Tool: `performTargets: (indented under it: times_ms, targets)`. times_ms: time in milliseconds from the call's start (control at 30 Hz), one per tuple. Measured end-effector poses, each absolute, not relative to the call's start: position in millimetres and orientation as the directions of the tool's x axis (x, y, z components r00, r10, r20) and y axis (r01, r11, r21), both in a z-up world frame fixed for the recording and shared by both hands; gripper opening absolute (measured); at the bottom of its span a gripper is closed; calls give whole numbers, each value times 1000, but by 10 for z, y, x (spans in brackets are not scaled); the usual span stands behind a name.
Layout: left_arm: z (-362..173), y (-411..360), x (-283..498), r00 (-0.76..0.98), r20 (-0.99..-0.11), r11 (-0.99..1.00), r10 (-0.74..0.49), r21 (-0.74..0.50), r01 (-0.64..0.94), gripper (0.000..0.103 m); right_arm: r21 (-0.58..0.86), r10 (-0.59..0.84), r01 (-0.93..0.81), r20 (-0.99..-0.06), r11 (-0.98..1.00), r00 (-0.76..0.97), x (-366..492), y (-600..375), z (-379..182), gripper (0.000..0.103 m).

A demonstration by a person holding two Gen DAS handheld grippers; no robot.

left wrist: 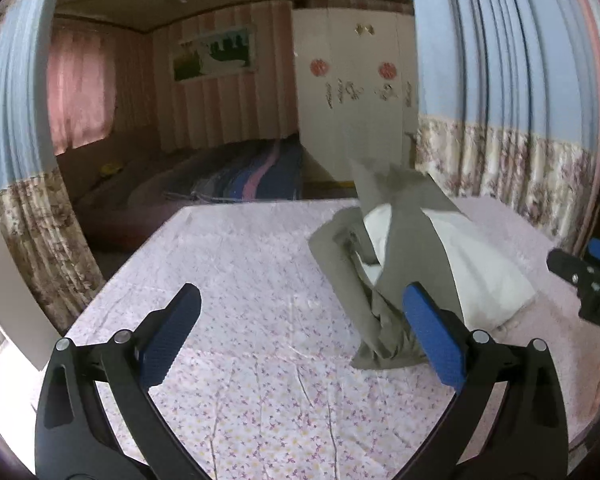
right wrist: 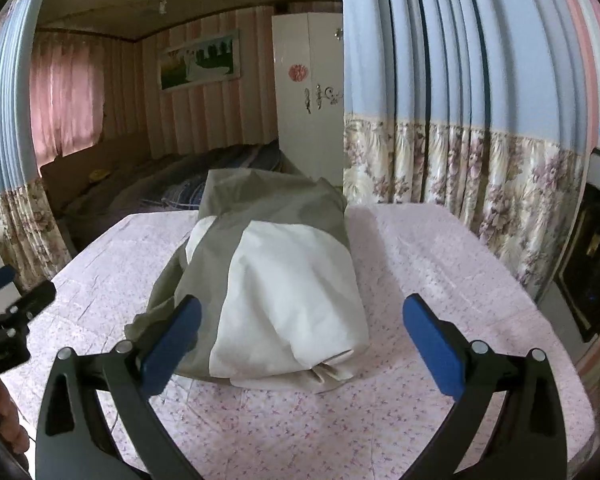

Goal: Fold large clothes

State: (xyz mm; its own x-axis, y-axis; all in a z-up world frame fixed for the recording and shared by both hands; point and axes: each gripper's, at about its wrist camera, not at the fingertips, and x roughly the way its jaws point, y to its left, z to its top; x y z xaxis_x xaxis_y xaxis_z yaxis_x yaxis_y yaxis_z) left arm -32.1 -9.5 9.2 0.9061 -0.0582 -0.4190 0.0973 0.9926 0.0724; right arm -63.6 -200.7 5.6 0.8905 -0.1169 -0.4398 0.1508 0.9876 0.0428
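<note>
A large grey-green and white garment (right wrist: pixel 276 276) lies in a crumpled heap on the table with the floral pink cloth (right wrist: pixel 440 248). In the left wrist view the garment (left wrist: pixel 412 248) sits to the right, part of it sticking up. My left gripper (left wrist: pixel 302 320) is open and empty, its right finger close to the garment's near edge. My right gripper (right wrist: pixel 302 328) is open and empty, just in front of the heap. Each gripper shows at the edge of the other's view: the right one (left wrist: pixel 580 276), the left one (right wrist: pixel 16 308).
Blue and floral curtains (right wrist: pixel 460 128) hang behind the table at right and left. A bed with a striped blanket (left wrist: pixel 244 176) and a white wardrobe (left wrist: pixel 352 92) stand beyond the table's far edge. A dark cabinet (right wrist: pixel 596 264) is at far right.
</note>
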Motion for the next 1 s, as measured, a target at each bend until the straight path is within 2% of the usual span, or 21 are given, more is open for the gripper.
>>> performTargets:
  times_ms: [333, 700, 1000]
  targets:
    - [239, 84, -354, 903, -428, 999, -17, 24, 30, 100, 27, -136, 162, -414, 986, 900, -756, -1845, 283, 101]
    - [268, 35, -376, 907, -420, 994, 42, 106, 3, 100, -19, -195, 204, -390, 979, 900, -806, -1782, 339, 101]
    - [258, -5, -344, 905, -424, 994, 42, 111, 6, 100, -3, -202, 220, -408, 976, 890, -759, -1817, 304, 101]
